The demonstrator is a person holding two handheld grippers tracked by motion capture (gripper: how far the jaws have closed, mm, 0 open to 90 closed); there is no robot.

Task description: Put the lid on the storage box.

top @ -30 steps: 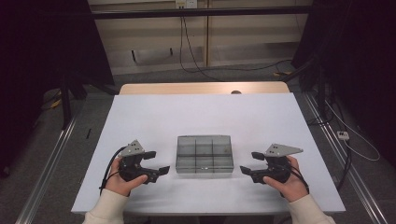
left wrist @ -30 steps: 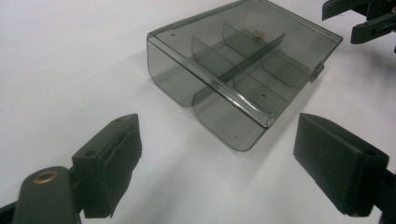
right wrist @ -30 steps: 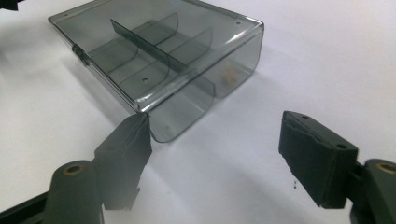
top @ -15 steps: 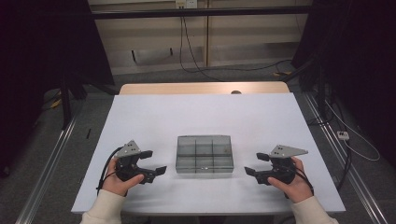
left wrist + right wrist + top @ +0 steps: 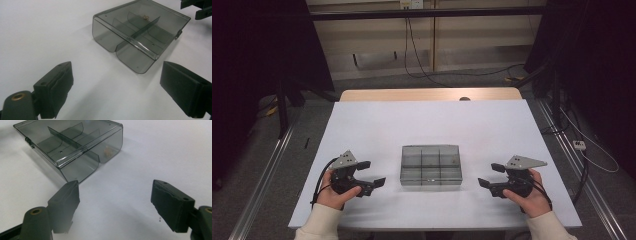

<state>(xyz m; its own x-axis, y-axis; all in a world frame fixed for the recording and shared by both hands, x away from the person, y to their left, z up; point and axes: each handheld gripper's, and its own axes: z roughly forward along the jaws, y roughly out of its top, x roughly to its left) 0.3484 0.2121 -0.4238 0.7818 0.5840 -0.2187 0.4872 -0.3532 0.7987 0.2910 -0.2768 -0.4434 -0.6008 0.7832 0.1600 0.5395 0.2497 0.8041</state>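
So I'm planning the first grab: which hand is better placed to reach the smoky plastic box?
Neither clearly. The left tongs and right tongs both stand open, flanking the box with similar gaps. Its latch faces the person, so either could start.

A smoky see-through plastic box [image 5: 431, 165], lid shut and split inside by dividers into compartments, lies flat on a white table [image 5: 432, 120], at six o'clock from the table's centre.
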